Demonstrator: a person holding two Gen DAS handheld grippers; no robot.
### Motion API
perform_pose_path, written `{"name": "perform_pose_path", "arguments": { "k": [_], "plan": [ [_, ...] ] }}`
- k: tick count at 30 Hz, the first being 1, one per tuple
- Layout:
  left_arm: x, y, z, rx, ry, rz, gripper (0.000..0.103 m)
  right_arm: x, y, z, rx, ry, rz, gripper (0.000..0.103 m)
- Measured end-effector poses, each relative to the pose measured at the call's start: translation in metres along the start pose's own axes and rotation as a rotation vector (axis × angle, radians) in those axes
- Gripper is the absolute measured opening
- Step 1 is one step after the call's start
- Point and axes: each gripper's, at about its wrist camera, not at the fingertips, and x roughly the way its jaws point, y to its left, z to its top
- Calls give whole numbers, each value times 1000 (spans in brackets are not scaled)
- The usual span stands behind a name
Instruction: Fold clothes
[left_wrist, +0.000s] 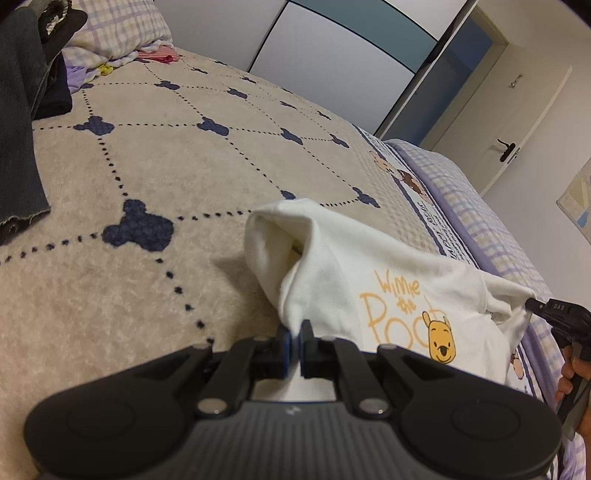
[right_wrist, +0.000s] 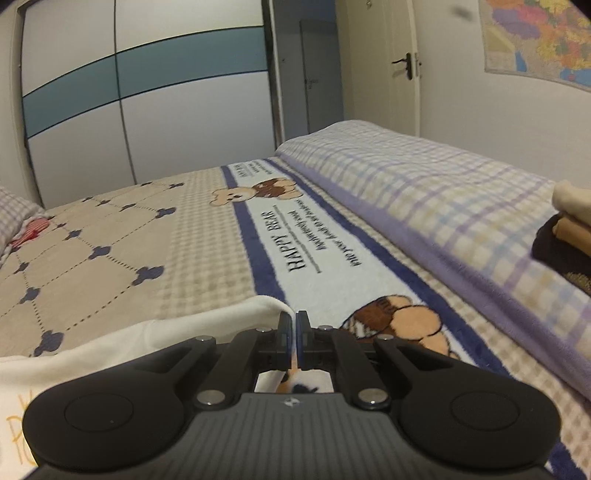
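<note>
**Both grippers pinch the white shirt over the bed blanket**

From the left wrist we see our left gripper (left_wrist: 294, 334) clamped on the white shirt (left_wrist: 369, 273), which lies on the beige blanket (left_wrist: 177, 155) near its bear-print border.

From the right wrist, our right gripper (right_wrist: 294, 325) grips the shirt's edge above that border.

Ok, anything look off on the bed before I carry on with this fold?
Nothing damaged or spilled. The white Winnie the Pooh shirt is bunched, with one end puffed open on the beige blanket.
</note>
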Motion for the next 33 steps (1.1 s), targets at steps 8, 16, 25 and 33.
{"name": "perform_pose_path", "arguments": {
  "k": [8, 16, 25, 33],
  "plan": [
    [1, 3, 0, -30, 38, -27, 24, 0, 4, -1, -30, 41, 22, 6],
    [-1, 9, 1, -43, 93, -21, 42, -8, 2, -7, 11, 139, 90, 37],
    [-5, 26, -6, -70, 190, 4, 42, -20, -11, -24, 90, 387, 220, 37],
    [-23, 38, -22, -86, 218, -8, 42, -43, -7, -54, 56, 528, 238, 37]
  ]
}}
